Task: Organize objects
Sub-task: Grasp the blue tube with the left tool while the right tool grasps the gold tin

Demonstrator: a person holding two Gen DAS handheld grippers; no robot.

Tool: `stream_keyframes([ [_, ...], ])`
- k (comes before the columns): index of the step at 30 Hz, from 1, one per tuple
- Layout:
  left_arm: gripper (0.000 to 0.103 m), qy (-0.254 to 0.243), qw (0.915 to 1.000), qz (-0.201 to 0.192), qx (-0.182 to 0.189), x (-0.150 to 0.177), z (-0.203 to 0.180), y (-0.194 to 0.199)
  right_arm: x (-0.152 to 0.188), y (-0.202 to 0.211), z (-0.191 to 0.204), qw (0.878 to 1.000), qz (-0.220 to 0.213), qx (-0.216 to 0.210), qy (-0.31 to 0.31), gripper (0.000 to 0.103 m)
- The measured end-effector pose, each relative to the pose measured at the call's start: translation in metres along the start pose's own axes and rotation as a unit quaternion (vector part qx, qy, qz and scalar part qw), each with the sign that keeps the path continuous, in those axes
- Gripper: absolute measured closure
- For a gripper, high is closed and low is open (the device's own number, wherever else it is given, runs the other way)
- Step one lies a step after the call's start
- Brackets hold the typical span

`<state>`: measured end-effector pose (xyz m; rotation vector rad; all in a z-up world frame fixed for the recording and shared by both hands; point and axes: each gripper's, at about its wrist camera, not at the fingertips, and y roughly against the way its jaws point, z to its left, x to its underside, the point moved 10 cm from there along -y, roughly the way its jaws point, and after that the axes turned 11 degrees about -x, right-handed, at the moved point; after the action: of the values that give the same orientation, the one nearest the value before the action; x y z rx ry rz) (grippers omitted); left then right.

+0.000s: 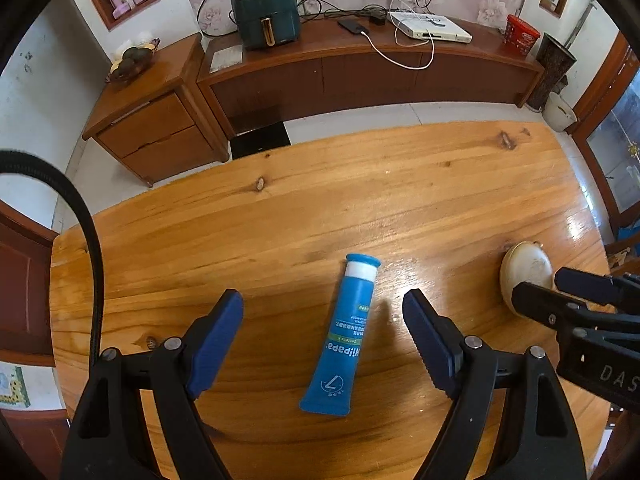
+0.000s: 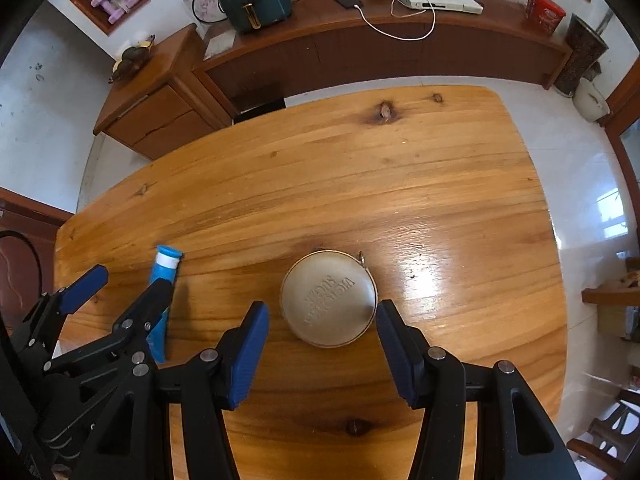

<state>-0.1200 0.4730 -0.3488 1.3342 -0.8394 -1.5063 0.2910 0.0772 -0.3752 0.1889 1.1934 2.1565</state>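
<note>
A blue tube (image 1: 343, 336) with a blue cap lies flat on the wooden table (image 1: 360, 200), cap pointing away. My left gripper (image 1: 322, 312) is open with a finger on either side of the tube, not touching it. A round cream zip case (image 2: 329, 298) lies on the table. My right gripper (image 2: 322, 322) is open, its fingers flanking the near half of the case. The case also shows at the right of the left wrist view (image 1: 525, 270), behind the right gripper's fingers (image 1: 560, 304). The tube (image 2: 162, 280) and left gripper (image 2: 124, 292) show at the left of the right wrist view.
Beyond the table's far edge are a low wooden cabinet (image 1: 360, 68) with a dark green air fryer (image 1: 265, 10), cables and a white box (image 1: 430, 26), and a drawer unit (image 1: 148, 120). A black cable (image 1: 92, 248) loops at the left.
</note>
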Motion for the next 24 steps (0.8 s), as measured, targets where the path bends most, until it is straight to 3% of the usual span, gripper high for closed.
stream_keyframes([
  [6,0.019,0.005,0.9999,0.001,-0.01,0.002,0.001,-0.01,0.0,-0.007,-0.002,1.0,-0.001,0.001,0.005,0.045],
  [9,0.025,0.009,0.9998,0.006,-0.015,0.003,0.004,-0.014,-0.002,-0.009,0.002,1.0,-0.003,0.012,0.019,0.044],
  [11,0.039,0.013,0.9997,0.006,-0.019,0.003,0.006,-0.017,-0.002,-0.01,0.004,0.999,-0.005,0.027,0.032,0.044],
  [15,0.047,0.023,0.9994,0.002,-0.027,0.003,0.01,-0.019,0.001,-0.011,0.004,0.997,-0.007,0.056,0.053,0.045],
  [20,0.077,0.009,0.9997,-0.002,-0.022,0.004,0.003,-0.017,0.008,-0.008,0.0,0.996,-0.01,0.065,0.065,0.047],
  [24,0.083,0.006,0.9997,-0.01,-0.022,0.005,0.001,-0.014,0.013,-0.006,-0.001,0.995,-0.009,0.067,0.071,0.047],
])
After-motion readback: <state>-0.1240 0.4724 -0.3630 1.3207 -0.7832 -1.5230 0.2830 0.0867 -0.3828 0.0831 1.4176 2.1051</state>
